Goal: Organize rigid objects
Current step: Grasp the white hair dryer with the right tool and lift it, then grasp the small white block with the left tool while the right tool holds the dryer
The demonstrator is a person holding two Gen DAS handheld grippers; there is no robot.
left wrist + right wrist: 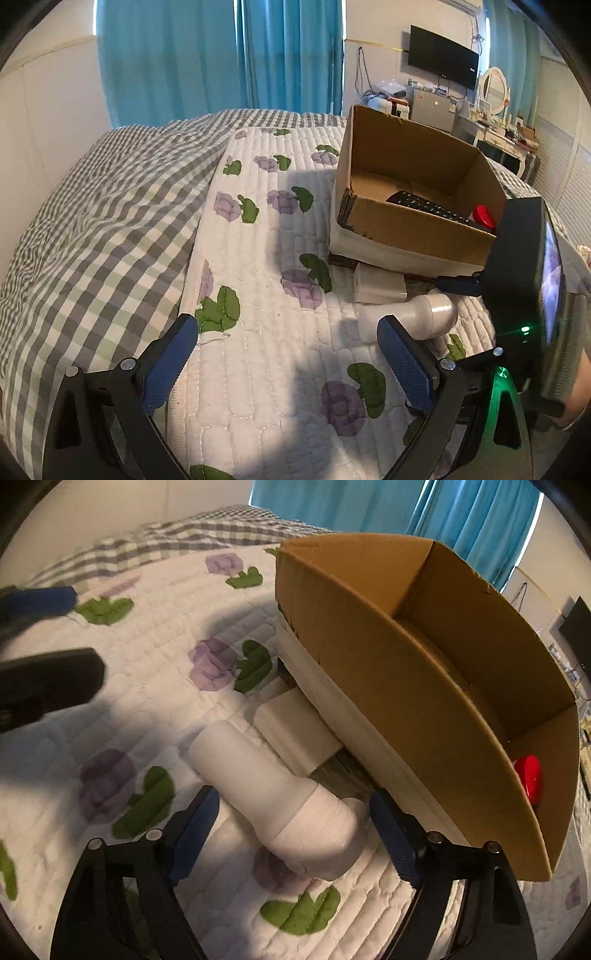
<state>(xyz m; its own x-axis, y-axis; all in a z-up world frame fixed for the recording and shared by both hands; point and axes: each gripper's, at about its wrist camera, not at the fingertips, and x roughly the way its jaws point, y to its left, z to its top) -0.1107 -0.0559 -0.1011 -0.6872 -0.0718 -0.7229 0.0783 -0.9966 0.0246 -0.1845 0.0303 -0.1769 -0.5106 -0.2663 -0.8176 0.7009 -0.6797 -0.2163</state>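
A cardboard box (417, 225) (373, 657) stands on the floral quilt; inside lie a black remote (432, 208) and a red object (484, 217) (529, 779). A white bottle-like object (273, 794) (417, 314) lies on its side in front of the box, next to a flat white box (295, 734) (378, 284). My right gripper (295, 830) is open, its jaws on either side of the white bottle's wider end, not closed on it. My left gripper (288, 354) is open and empty above the quilt, left of the bottle.
The floral quilt (266, 229) lies over a grey checked bedcover (92, 229). Blue curtains (221, 55) hang behind the bed. A wall TV (443, 55) and a cluttered dresser (491, 125) stand at the far right. The right gripper's body (524, 277) is beside the box.
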